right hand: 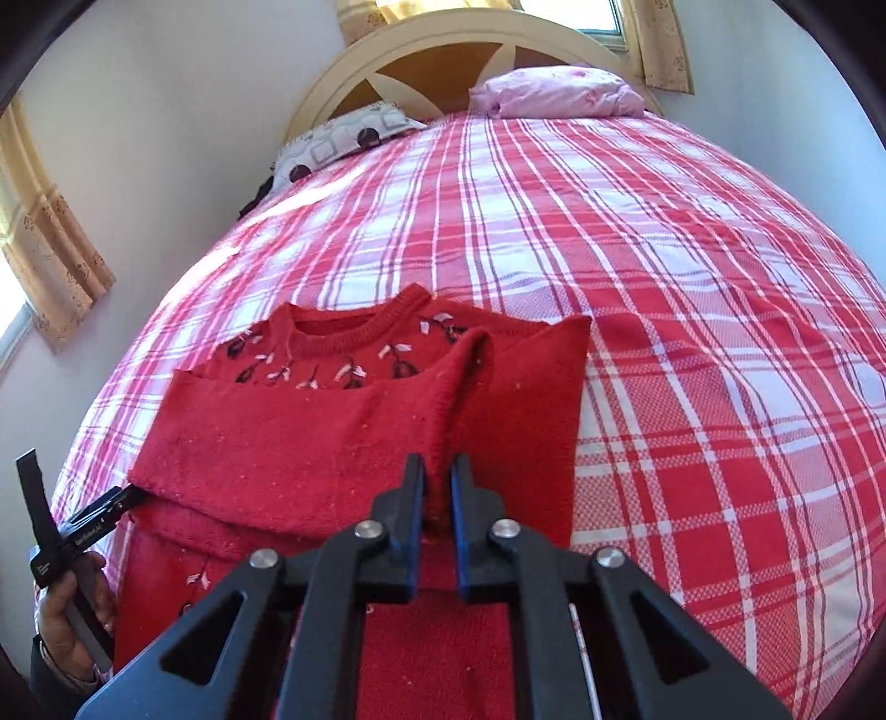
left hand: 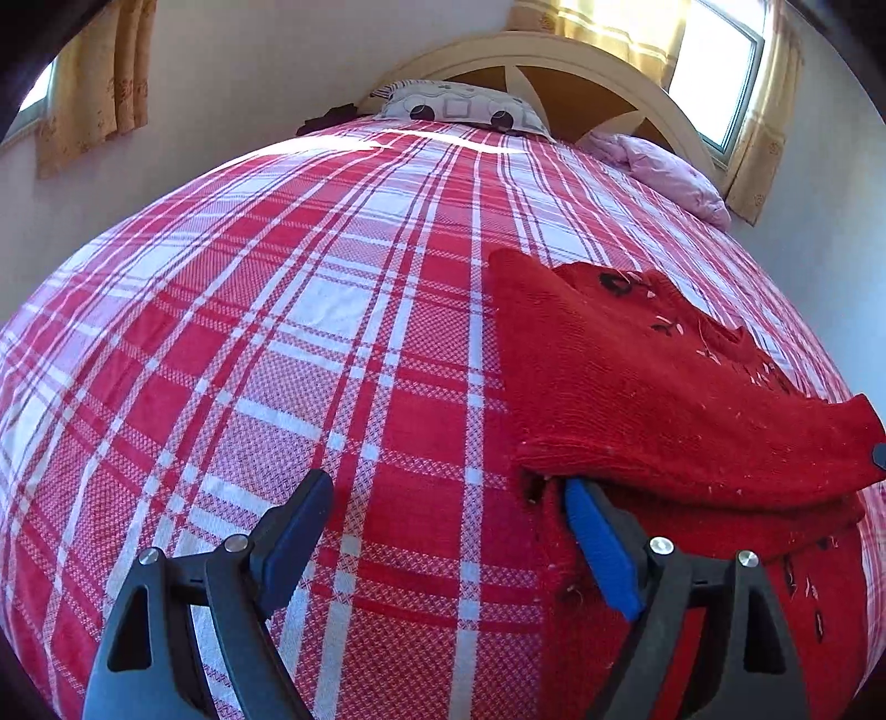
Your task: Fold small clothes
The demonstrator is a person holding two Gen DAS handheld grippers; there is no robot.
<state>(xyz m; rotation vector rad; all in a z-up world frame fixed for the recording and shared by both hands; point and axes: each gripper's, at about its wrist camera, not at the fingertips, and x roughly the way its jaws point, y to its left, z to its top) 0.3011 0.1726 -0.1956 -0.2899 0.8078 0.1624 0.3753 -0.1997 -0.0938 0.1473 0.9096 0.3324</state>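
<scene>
Red knitted sweater [right hand: 354, 432] lies on the red-and-white plaid bed [right hand: 692, 310], near edge; patterned grey pillow [right hand: 338, 144] at eleven o'clock and folded pink cloth [right hand: 559, 91] at one o'clock, both behind it against the arched cream headboard [right hand: 443, 39].

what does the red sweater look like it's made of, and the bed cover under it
Red sweater: apparently knitted yarn, wool or acrylic, matte and slightly fuzzy; the ribbed collar, knit stitches and lint specks show it. Bed cover: looks like woven cotton-type cloth, matte; its red-and-white plaid shows a fine woven grid.
</scene>
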